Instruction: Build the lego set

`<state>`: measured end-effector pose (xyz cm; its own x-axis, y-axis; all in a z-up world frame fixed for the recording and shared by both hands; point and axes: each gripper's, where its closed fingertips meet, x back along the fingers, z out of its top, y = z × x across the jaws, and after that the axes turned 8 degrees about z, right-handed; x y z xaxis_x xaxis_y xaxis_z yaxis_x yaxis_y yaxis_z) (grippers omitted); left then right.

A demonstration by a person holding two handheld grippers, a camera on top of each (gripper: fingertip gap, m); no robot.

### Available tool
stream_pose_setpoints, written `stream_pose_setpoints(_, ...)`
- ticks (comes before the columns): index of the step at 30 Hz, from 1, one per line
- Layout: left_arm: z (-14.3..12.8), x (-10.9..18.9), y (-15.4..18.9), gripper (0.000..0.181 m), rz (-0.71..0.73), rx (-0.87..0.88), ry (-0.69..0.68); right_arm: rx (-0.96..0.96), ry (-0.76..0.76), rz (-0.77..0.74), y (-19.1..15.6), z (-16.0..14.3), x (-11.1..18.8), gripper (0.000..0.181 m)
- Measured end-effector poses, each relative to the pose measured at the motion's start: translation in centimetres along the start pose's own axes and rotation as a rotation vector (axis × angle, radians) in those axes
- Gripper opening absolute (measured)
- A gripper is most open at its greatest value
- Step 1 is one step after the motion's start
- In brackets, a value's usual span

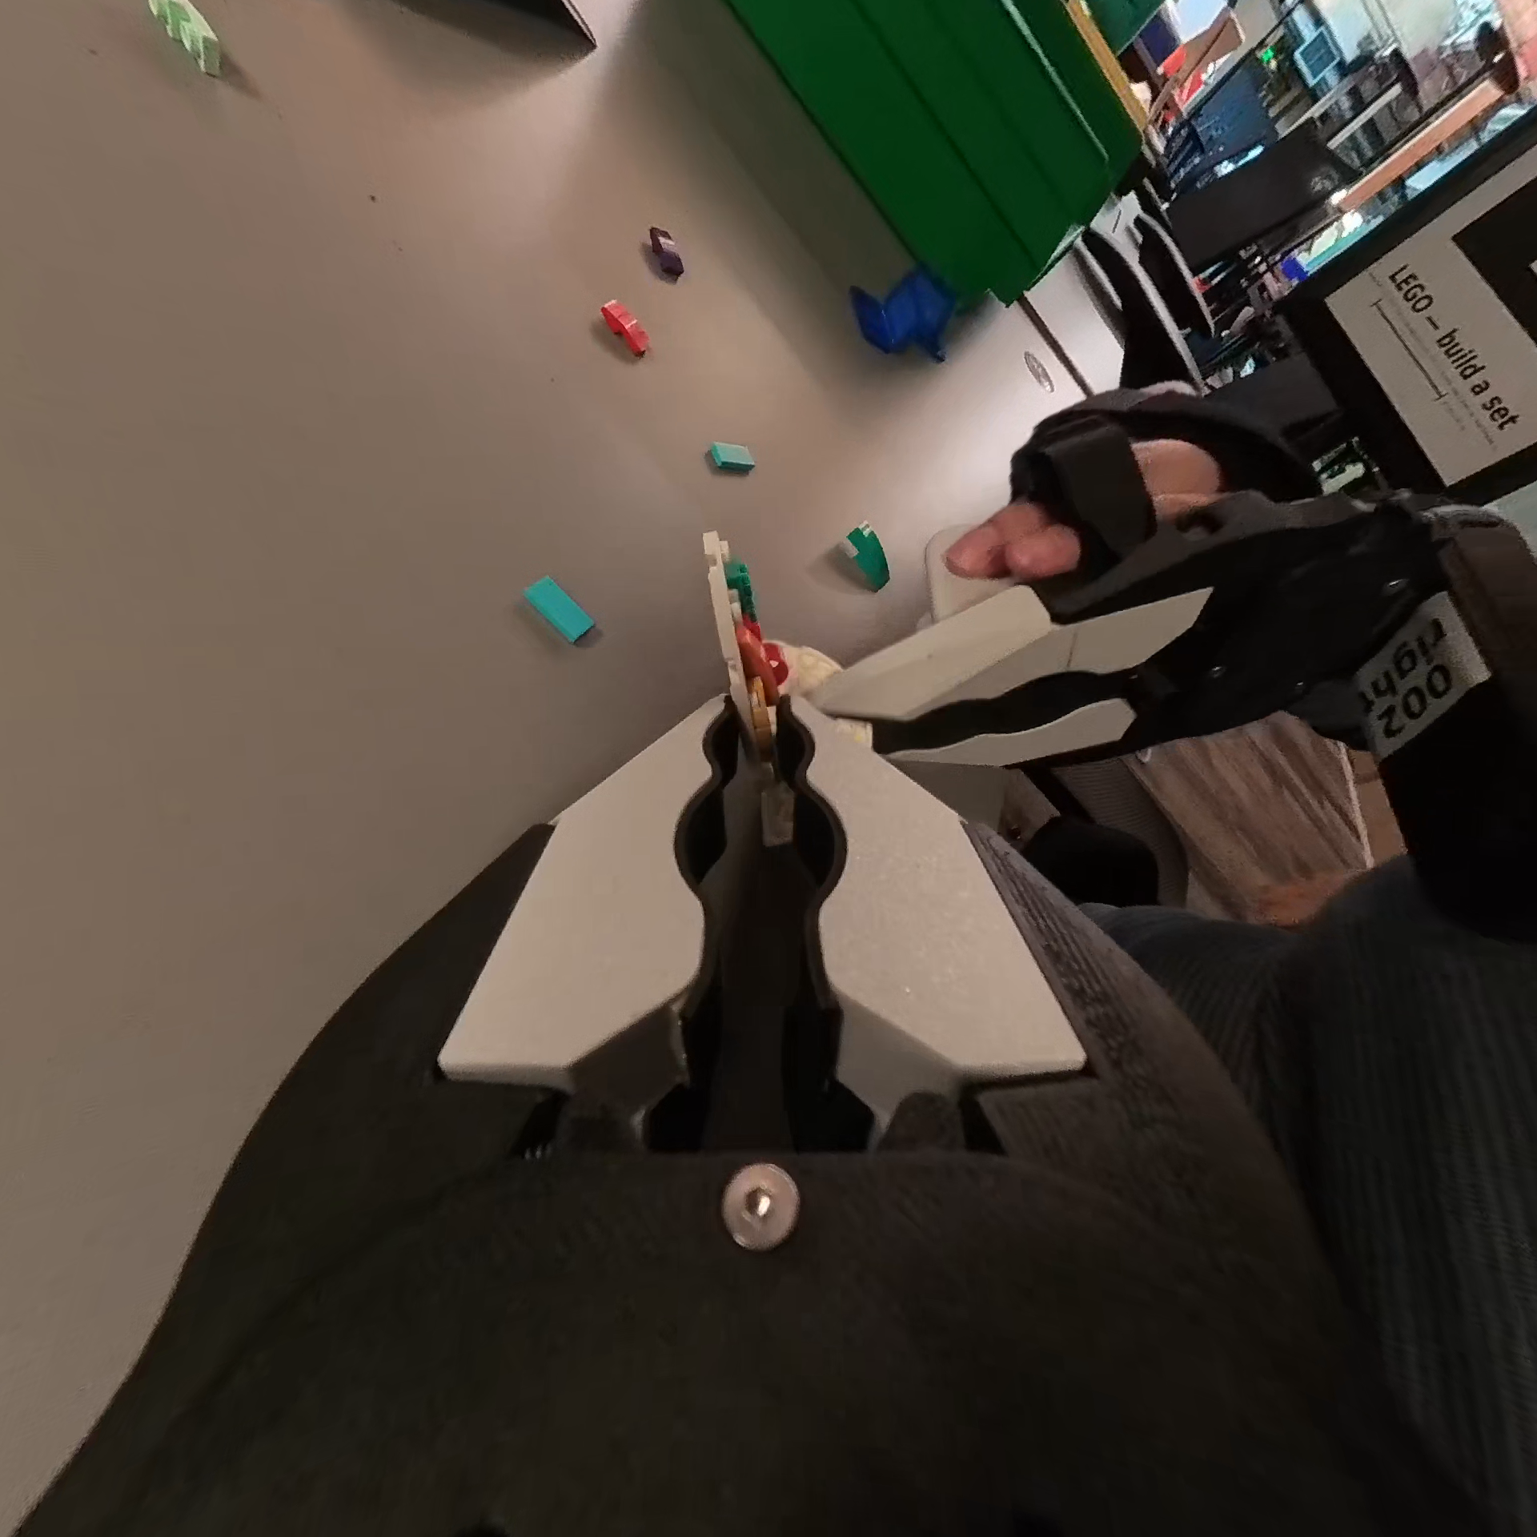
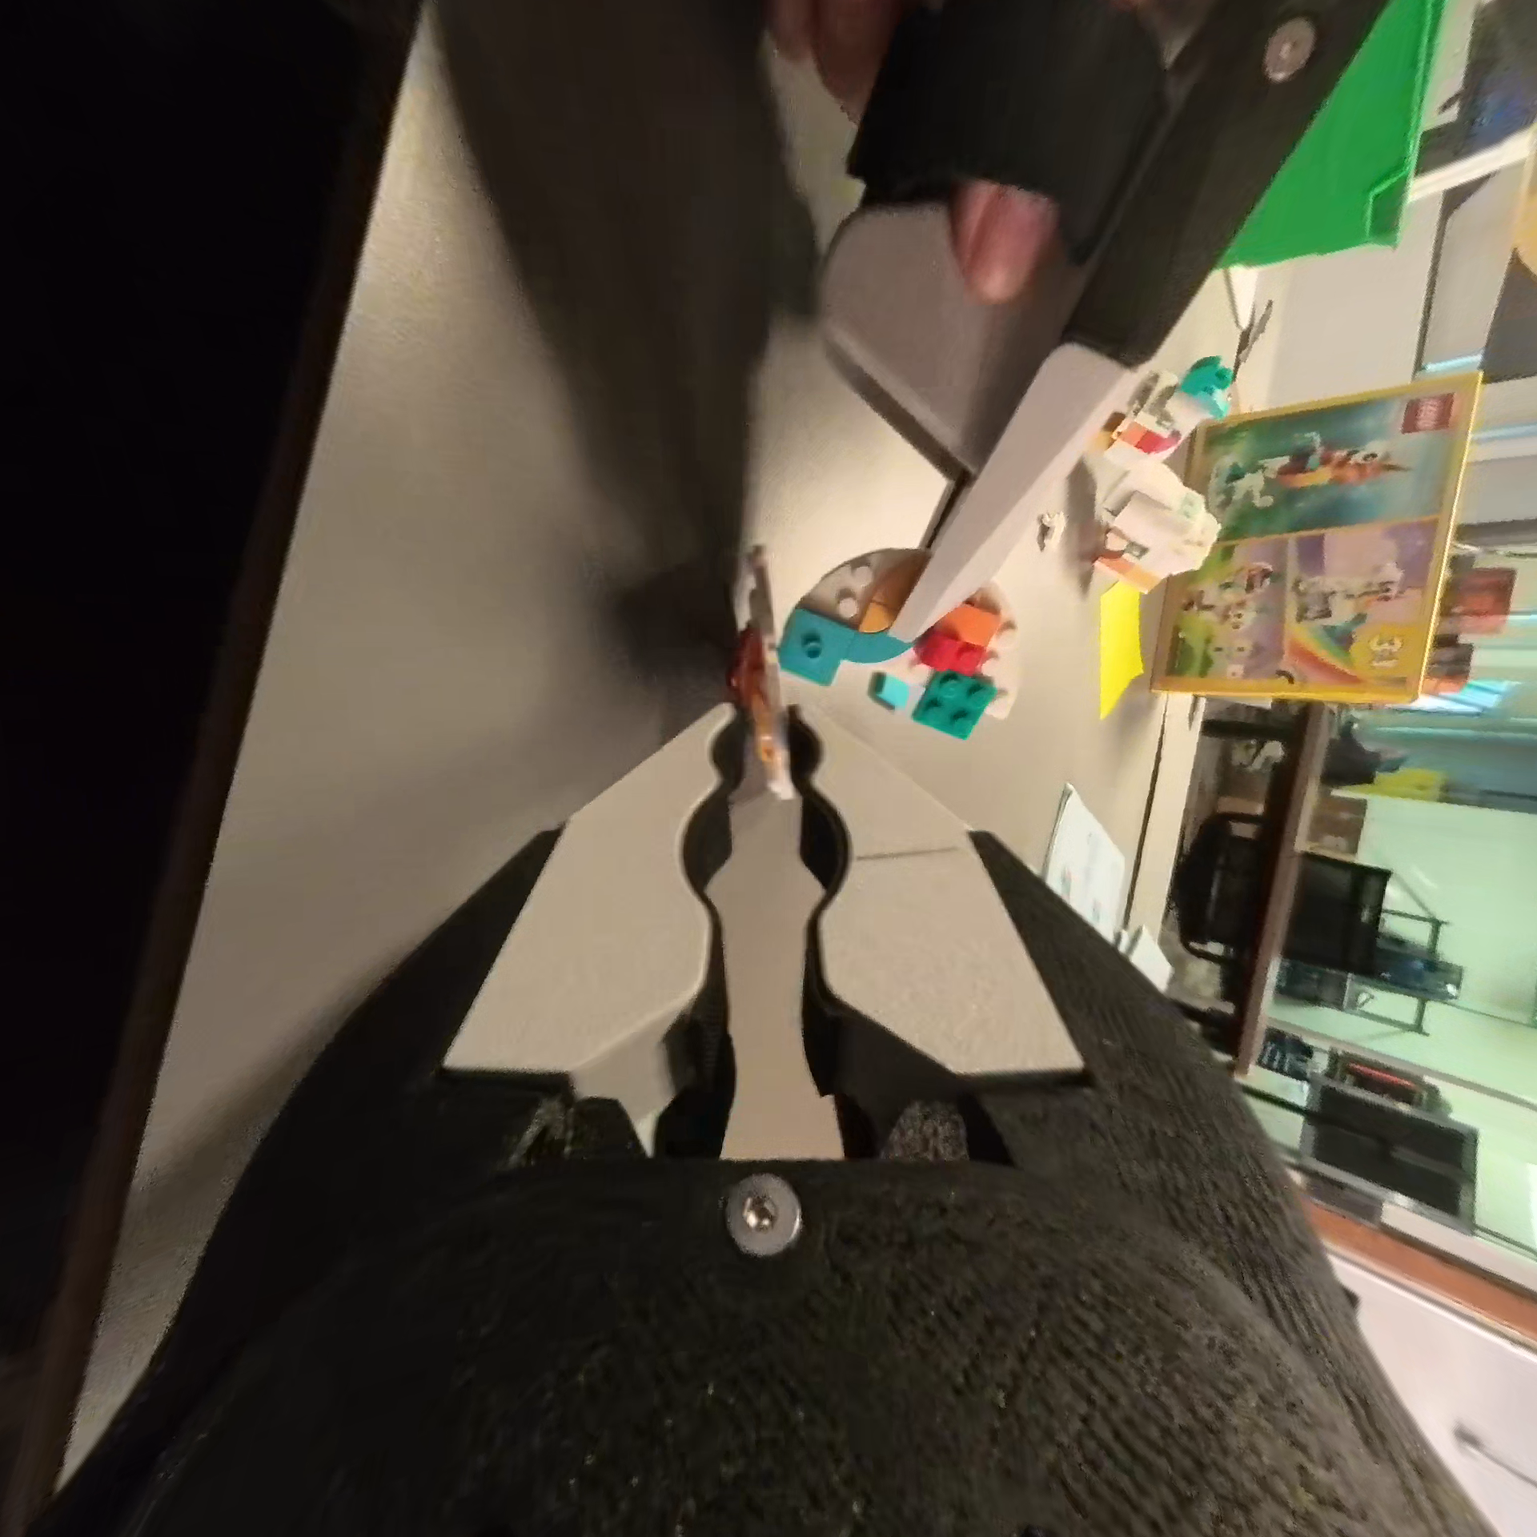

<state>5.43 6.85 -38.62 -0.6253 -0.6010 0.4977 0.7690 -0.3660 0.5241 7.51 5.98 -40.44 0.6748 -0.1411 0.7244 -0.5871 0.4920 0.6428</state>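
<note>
Gripping lego assembly (image 1: 743,657) edge-on in my left gripper (image 1: 758,724), tips clamped on its lower edge. My right gripper (image 2: 763,722) pinches small flat printed piece (image 2: 761,707), just beside assembly. Loose bricks (image 1: 559,609) on table (image 1: 291,499) beyond.

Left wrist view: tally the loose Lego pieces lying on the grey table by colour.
Flat teal tiles: 2
Dark green and white curved piece: 1
Red piece: 1
Purple piece: 1
Pale green stepped piece: 1
Total: 6
</note>
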Motion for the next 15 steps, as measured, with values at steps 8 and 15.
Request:
stream_pose_setpoints(8, 4.2, 3.7, 1.0, 0.007, -0.246, 0.029, 0.266, -0.676, 0.367, 0.056, 3.7, -0.3, 2.5, 0.006)
stream_pose_setpoints(15, 7.1, 4.9, 0.2, 0.007, -0.381, 0.023, 0.373, -1.374, 0.921, 0.236, 7.4, -2.9, 4.6, 0.004)
